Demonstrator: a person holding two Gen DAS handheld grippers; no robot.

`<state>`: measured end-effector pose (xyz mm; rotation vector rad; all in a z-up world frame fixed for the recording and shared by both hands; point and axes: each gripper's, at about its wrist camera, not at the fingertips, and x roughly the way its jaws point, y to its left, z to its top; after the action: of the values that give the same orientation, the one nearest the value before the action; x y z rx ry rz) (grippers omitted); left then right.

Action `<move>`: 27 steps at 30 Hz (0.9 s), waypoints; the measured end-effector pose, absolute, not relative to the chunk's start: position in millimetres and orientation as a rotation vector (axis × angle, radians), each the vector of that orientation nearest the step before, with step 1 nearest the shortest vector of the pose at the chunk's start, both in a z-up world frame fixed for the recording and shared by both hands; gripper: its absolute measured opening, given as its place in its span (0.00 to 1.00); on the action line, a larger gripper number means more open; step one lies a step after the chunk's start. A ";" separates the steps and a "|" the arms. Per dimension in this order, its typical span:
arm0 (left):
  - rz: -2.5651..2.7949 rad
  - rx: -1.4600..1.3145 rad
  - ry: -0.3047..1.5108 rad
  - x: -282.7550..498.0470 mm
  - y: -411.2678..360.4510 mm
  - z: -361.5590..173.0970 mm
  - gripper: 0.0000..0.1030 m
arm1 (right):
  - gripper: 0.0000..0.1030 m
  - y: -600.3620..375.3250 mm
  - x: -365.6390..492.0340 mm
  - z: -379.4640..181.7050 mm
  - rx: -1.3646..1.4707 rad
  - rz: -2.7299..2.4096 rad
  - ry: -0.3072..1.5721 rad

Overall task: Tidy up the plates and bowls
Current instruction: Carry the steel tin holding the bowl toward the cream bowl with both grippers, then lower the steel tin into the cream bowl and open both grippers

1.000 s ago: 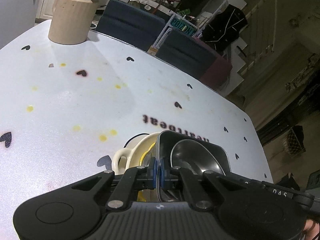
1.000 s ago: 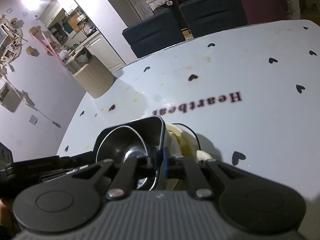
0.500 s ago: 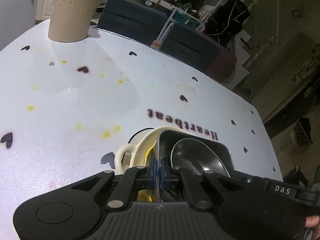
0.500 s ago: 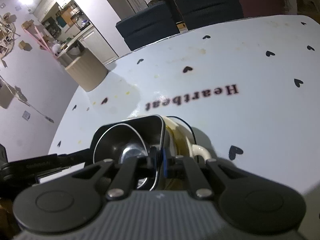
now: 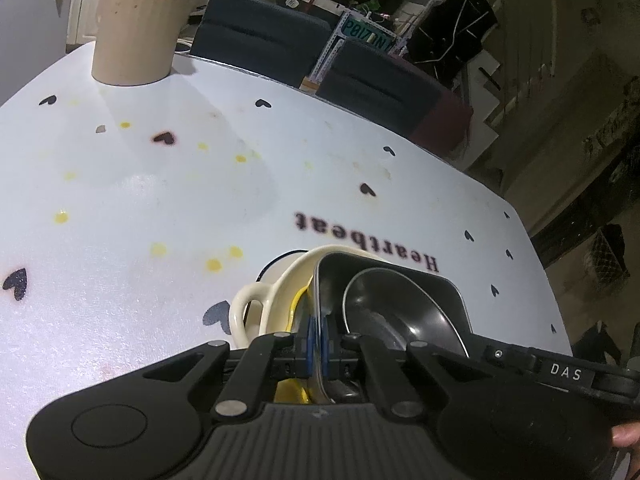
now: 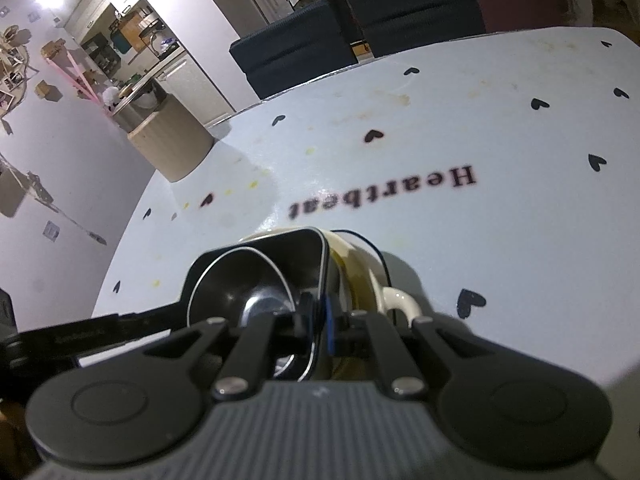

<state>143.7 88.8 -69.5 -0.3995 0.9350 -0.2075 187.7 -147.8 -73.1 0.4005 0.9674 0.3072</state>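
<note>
White tabletop (image 5: 168, 208) printed with black hearts and the word "Heartbeat", spotted with yellow stains; a beige holder (image 5: 138, 36) stands at its far edge, dark chairs (image 5: 260, 36) behind. Near the front sits a cream bowl (image 5: 276, 292) with a loop handle. Inside it rests a square metal tray (image 5: 444, 288), and in that a round steel bowl (image 5: 396, 300). The left gripper (image 5: 316, 340) has its fingers clamped on the tray's left rim. The right gripper (image 6: 318, 322) grips the tray's (image 6: 312, 244) opposite rim likewise.
</note>
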 end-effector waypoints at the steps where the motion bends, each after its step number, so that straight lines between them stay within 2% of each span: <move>1: -0.204 -0.402 0.937 143.9 89.2 -69.5 0.05 | 0.09 -147.6 187.8 -73.6 0.400 0.307 0.970; 6: -0.193 -0.401 0.928 141.4 92.1 -66.3 0.07 | 0.14 -146.7 187.2 -72.7 0.387 0.296 0.972; 8: -0.183 -0.396 0.922 139.0 92.8 -63.2 0.12 | 0.16 -146.9 186.1 -71.4 0.383 0.294 0.969; 10: -0.172 -0.392 0.914 136.3 93.1 -59.6 0.20 | 0.16 -146.9 184.2 -68.9 0.370 0.291 0.959; 14: -0.165 -0.382 0.896 130.7 94.2 -51.3 0.28 | 0.19 -148.7 178.8 -63.0 0.366 0.283 0.934; 18: -0.168 -0.353 0.861 121.5 91.9 -38.1 0.48 | 0.29 -151.4 171.0 -53.9 0.348 0.268 0.886; 20: -0.172 -0.340 0.842 116.3 89.9 -31.8 0.63 | 0.37 -153.3 165.7 -48.1 0.344 0.260 0.857; 21: -0.171 -0.333 0.830 113.3 89.1 -28.6 0.76 | 0.40 -154.1 163.2 -45.2 0.341 0.253 0.841; 22: -0.170 -0.326 0.815 109.7 88.6 -24.7 0.85 | 0.46 -155.1 159.9 -42.1 0.336 0.245 0.823; 25: -0.178 -0.316 0.769 99.5 88.8 -10.8 0.96 | 0.57 -156.7 151.0 -33.4 0.317 0.220 0.782; 27: -0.173 -0.301 0.733 92.0 89.2 -0.1 1.00 | 0.65 -158.0 143.3 -27.5 0.309 0.212 0.758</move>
<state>92.0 89.2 -0.1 -0.3010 0.7325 -0.1734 143.3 -158.0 -27.5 0.3092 0.7582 0.2124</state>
